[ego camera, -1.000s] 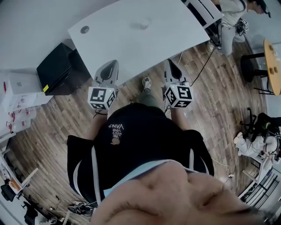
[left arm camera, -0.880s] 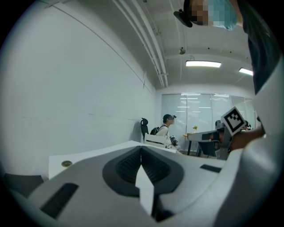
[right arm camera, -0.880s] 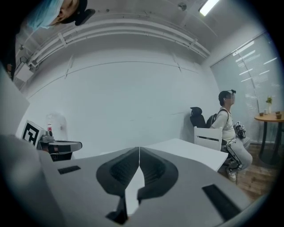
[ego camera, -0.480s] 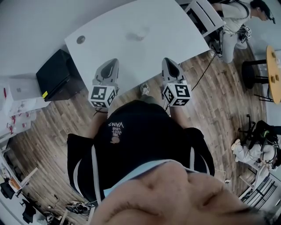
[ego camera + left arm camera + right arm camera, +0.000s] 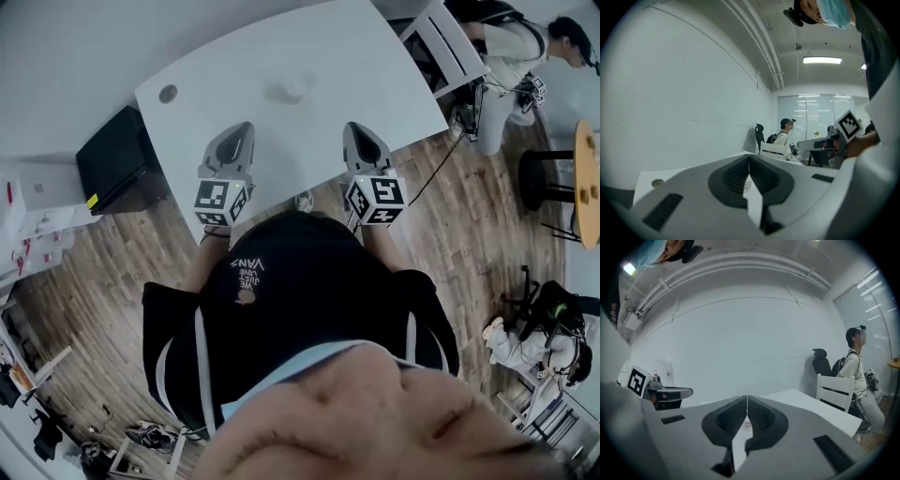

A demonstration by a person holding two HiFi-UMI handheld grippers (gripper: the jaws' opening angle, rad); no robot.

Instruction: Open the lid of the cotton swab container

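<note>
Overhead alone, container shows whole — left hand-held gripper, right one closed, empty.

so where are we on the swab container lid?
Done: nothing visible. The cotton swab container sits alone on the white table, lid state too small to tell. In hand: nothing; left gripper and right gripper are both shut, empty, near the table's front edge, short of it. Left: reach, steady it, open the lid.
</note>
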